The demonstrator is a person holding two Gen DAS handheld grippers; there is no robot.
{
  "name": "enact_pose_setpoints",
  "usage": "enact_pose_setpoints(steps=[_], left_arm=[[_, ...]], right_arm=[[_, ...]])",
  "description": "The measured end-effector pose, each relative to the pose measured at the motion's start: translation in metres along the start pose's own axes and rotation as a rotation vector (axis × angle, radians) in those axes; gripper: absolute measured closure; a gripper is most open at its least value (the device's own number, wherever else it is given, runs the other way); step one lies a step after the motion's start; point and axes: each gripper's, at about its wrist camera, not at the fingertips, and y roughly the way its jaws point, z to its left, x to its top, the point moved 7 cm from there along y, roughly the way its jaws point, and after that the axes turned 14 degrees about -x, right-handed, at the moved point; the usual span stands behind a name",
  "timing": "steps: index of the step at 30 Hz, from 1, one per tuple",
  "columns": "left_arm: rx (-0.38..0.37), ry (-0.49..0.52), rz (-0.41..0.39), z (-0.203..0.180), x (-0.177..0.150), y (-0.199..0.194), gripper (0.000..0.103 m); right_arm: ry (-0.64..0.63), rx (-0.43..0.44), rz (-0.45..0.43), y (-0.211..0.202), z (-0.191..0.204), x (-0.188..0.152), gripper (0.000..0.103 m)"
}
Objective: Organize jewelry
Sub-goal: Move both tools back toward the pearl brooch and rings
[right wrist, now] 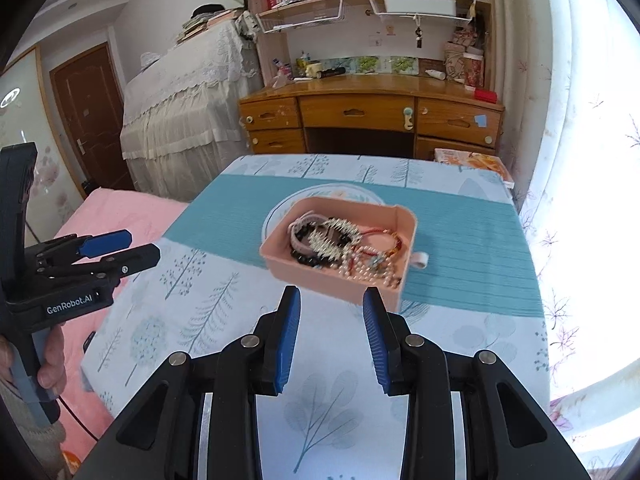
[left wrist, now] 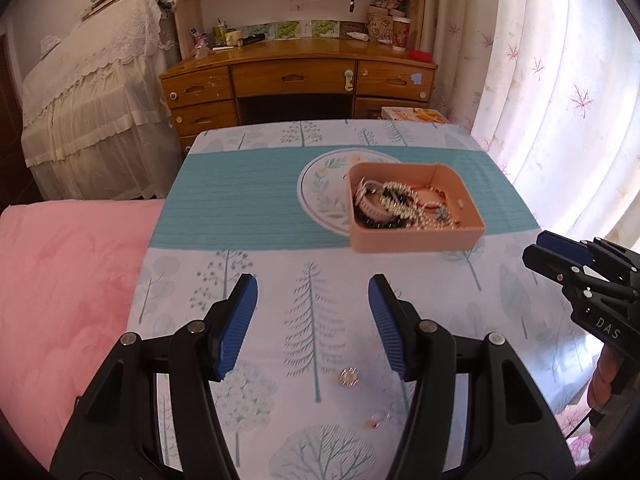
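Pink tray [left wrist: 416,238] heaped with bracelets [left wrist: 394,204] on a tablecloth [left wrist: 224,208]; left gripper [left wrist: 313,292] and right gripper [right wrist: 332,304] spread, empty.

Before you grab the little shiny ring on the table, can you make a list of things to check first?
1. Left gripper open wide enough for the ring: ok.
2. Left gripper carrying nothing: ok.
3. Ring lying free on the tablecloth, nothing on top of it: ok.
4. Second small piece lies close by, so it might get bumped: cannot tell.
5. Pink box has room; its right side is bare: ok.
6. Right gripper open, empty and off to the side: ok.
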Motion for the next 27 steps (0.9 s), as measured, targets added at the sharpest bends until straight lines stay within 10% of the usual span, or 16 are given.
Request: enact_pose_setpoints(steps=[21,27], left_arm=[[-0.111,-0.001,0.205,0.001,-0.114,0.088,0.048],[-0.121,0.023,0.204,-0.002,-0.114,0.097,0.065]], right_arm=[[-0.091,0.131,0.21,0.071,0.083,-0.077,0.07],[-0.111,0.174,0.248,0.084,0.094,-0.094,0.07]])
